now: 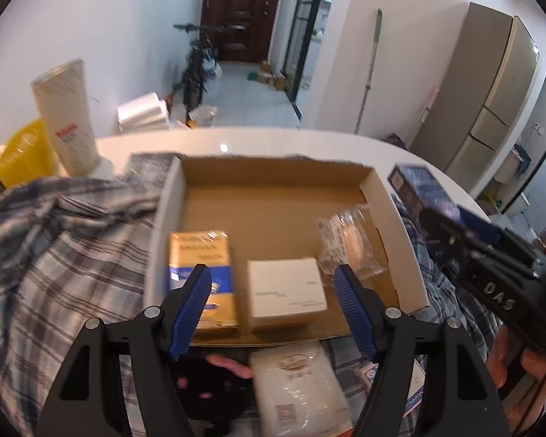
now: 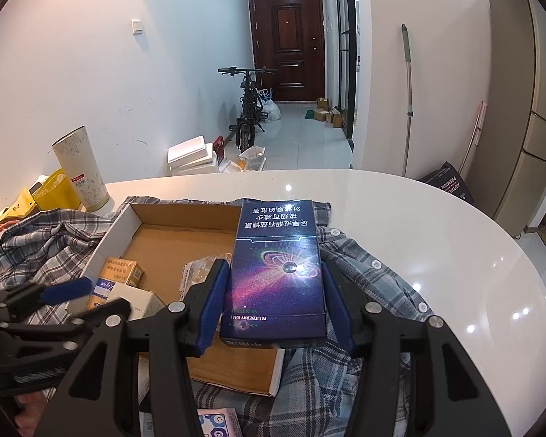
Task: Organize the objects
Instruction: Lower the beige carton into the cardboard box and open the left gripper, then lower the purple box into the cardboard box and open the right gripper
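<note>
An open cardboard box [image 1: 273, 178] lies on a plaid shirt [image 1: 54, 255] on the white table. Inside it are a yellow-and-blue pack [image 1: 200, 251], a white box [image 1: 285, 291] and a clear crinkly packet [image 1: 349, 244]. My left gripper [image 1: 273, 287] is open and empty over the box's near edge. My right gripper [image 2: 275, 291] is shut on a dark blue galaxy-print box [image 2: 276, 266], held above the cardboard box's [image 2: 185, 215] right side. The blue box also shows in the left wrist view [image 1: 422, 189].
A white wrapped packet [image 1: 298, 386] and a black object [image 1: 214, 382] lie in front of the box. A tall patterned cylinder [image 2: 80, 167] and yellow bags [image 2: 54, 193] stand at the table's back left. A patterned pack [image 2: 218, 422] lies near the front edge.
</note>
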Motion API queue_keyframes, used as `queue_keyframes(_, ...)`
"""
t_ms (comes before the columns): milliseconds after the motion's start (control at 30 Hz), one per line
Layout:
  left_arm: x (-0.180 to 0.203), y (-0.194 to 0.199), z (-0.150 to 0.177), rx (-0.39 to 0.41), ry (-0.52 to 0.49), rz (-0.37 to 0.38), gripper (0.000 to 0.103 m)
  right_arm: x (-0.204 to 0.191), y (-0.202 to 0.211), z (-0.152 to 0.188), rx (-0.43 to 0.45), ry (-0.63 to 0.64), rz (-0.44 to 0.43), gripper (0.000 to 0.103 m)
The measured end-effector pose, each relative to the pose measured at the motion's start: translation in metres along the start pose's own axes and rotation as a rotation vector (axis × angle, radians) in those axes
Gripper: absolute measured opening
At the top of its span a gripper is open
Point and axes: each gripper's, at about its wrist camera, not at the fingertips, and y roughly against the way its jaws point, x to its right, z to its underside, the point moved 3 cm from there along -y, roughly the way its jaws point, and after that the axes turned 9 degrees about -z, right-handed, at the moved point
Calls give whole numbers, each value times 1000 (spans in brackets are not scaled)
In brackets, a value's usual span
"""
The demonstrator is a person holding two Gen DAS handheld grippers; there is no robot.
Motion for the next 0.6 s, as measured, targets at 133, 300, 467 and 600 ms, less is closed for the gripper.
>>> queue_keyframes(133,-22,21,-2,92,29,-44,82,-1,-9,5,-40,-1,23,51)
queue_keyframes(300,-36,32,2,163,27,-93,85,-2,-28,15,-110,-13,26,51)
queue_keyframes(467,-41,31,2,173,50,-80,85,-14,-35,19,-119,27,31,51)
queue_keyframes(600,-44,26,5,157,60,-70,85,-21,-44,26,-151,25,3,51)
